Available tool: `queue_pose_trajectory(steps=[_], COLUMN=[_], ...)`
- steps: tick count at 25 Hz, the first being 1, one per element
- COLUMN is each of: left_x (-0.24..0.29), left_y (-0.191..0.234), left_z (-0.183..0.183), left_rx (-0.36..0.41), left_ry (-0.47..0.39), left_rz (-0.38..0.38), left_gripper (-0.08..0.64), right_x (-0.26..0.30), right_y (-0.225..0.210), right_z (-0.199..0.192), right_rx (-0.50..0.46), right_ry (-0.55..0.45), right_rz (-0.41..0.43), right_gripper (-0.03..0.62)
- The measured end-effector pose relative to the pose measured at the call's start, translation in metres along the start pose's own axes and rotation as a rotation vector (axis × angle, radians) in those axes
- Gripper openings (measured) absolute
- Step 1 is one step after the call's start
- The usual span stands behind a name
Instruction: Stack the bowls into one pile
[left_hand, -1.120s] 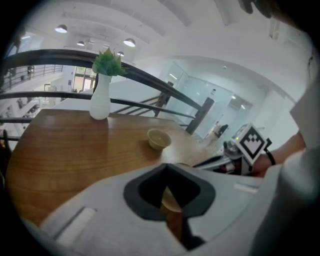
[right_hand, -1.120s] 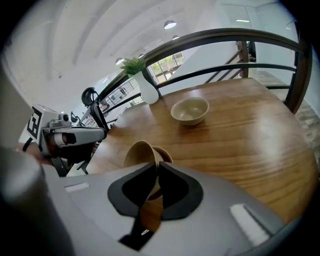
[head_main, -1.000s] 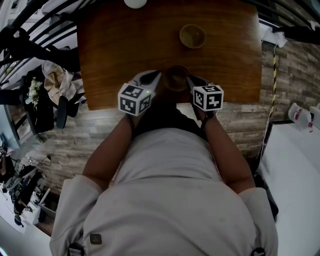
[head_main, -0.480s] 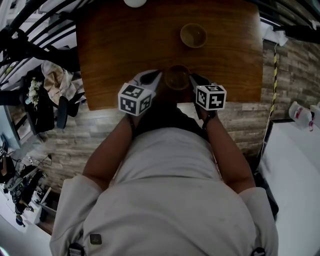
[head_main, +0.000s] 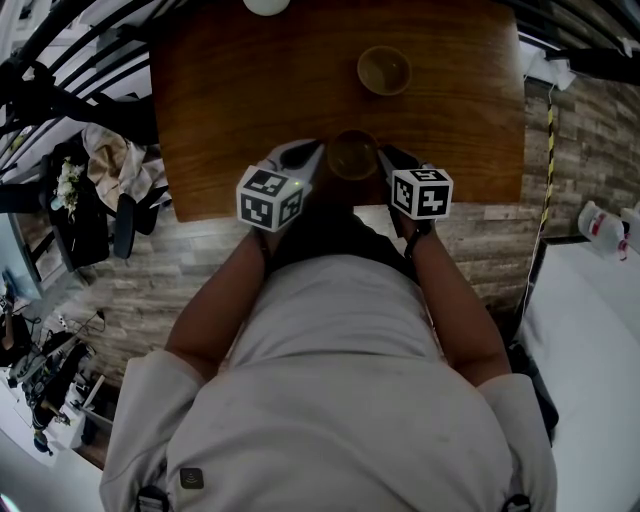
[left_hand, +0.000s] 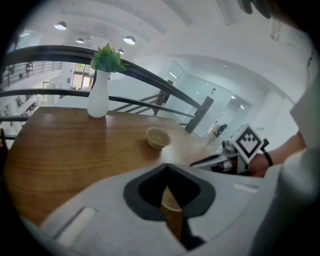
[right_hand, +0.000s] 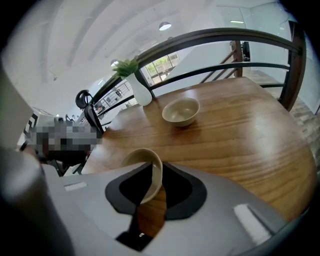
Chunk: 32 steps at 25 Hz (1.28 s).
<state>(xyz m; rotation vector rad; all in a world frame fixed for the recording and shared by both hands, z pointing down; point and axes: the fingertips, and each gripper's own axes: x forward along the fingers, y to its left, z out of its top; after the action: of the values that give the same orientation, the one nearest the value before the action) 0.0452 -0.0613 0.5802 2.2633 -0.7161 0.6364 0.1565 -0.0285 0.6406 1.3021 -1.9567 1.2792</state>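
Gripping the near bowl (right_hand: 146, 172) by its rim wall, the right tongs (right_hand: 150, 200) hold it tilted at the counter's (right_hand: 240, 140) near edge. The left tongs (left_hand: 172, 210) sit closed beside it, apparently empty. The bowl is judged rigid, glazed and breakable: lower it gently into the far bowl (right_hand: 181, 111).

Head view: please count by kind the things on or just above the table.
Bowls: 2 (far bowl, near bowl)
Vase with green plant: 1
Total: 3
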Motion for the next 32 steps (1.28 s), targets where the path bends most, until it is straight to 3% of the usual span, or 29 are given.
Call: queue_pose_trajectory(steps=[7,16,32], left_x=[0.005,0.003,-0.020], left_y=[-0.008,-0.016,-0.050], left_z=[0.001,0.004,0.040], left_rx=[0.006,0.011,0.064], left_ry=[0.000,-0.011,-0.094], left_rz=[0.000,-0.003,0.012], left_gripper=[0.005,0.005,0.005], right_x=[-0.009,-0.023,-0.084], right_y=[-0.004,-0.001,0.028], right_z=[0.002,0.009,0.040], right_rx=[-0.008,-0.040,-0.144], right_ry=[-0.013,-0.046,-0.159], right_rz=[0.001,-0.002,0.047], right_gripper=[0.068,0.009,0.008])
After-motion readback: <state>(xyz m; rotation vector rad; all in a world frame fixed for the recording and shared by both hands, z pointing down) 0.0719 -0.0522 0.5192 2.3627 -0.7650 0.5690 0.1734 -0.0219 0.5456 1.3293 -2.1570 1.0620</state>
